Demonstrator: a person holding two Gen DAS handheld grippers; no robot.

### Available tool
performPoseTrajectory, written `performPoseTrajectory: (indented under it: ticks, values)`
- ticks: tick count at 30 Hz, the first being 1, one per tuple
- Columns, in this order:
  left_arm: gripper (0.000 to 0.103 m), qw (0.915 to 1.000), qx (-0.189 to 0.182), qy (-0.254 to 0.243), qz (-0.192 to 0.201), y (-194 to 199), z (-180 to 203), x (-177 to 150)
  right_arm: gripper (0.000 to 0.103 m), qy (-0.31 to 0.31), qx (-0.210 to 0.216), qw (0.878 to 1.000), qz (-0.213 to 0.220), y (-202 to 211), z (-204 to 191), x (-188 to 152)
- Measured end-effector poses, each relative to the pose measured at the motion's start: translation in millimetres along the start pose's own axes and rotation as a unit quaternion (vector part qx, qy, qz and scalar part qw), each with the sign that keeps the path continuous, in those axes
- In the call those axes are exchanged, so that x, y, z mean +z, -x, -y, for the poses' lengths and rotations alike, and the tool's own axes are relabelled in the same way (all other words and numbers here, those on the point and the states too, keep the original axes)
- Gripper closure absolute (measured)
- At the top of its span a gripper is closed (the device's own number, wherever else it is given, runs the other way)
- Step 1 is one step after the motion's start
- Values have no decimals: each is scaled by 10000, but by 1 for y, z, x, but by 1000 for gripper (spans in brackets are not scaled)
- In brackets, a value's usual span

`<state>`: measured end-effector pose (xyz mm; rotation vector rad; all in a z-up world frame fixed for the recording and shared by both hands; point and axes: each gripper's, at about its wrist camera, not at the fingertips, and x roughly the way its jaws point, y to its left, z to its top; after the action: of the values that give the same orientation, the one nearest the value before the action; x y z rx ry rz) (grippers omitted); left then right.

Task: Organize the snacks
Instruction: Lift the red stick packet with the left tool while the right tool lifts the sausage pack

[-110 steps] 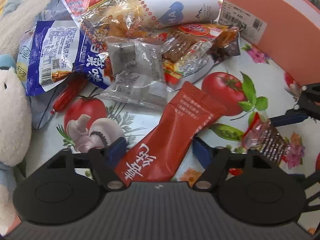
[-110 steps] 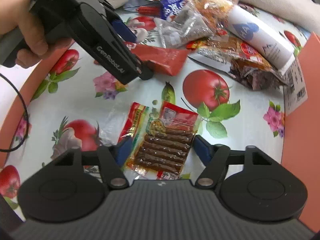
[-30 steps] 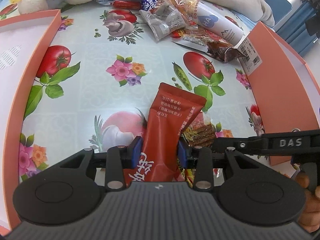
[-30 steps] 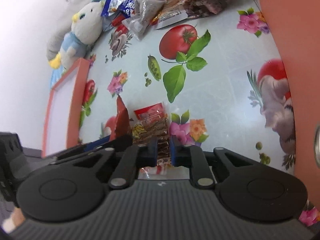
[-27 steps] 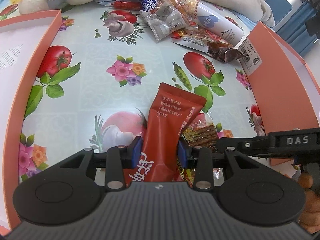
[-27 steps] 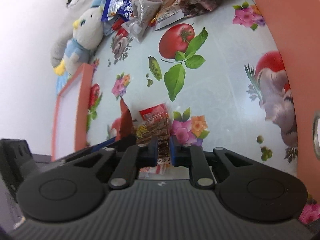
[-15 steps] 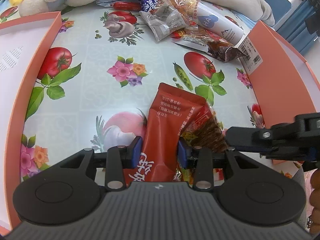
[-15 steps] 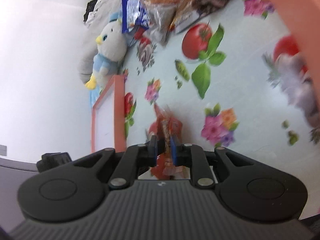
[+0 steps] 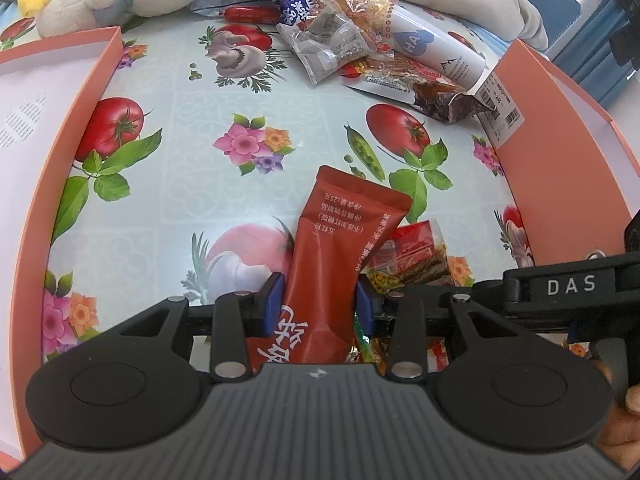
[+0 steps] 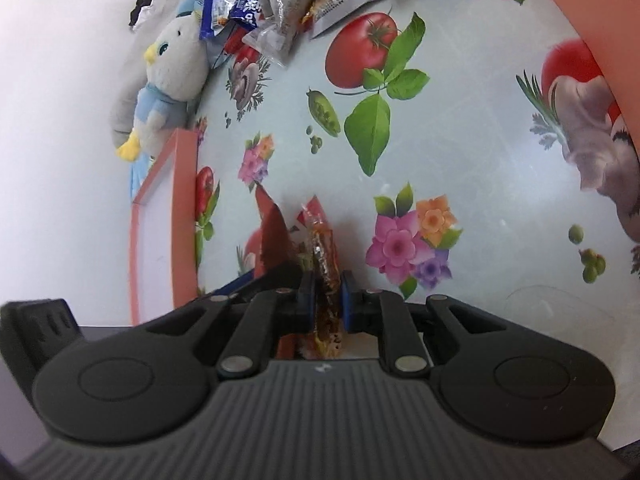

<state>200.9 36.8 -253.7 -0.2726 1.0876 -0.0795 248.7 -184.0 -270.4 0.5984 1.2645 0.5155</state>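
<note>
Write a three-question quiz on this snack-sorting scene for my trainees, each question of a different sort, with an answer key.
1. True or false: the left gripper is shut on the red sachet.
2. What does the right gripper grip? A) a blue packet B) the clear pack of brown sticks C) a sausage
3. Fill in: the plush bird lies beside an orange ____.

Key: 1 true; 2 B; 3 box.
</note>
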Motion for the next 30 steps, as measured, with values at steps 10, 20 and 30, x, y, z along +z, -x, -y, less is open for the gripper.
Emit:
performPoseTrajectory:
  ticks: [10,20,30]
  values:
    - [62,9999,100,135,2,9,-1,-3,92,931,-832,9908,514,30,-25,-5]
    - [62,9996,142,197,149,39,10,4,92,1496,-1382,9745,939,53,-49,-13]
    - [62,9982,54,133,585,94,30,37,92,2018,-1480,9551,1586,100,-90,-12]
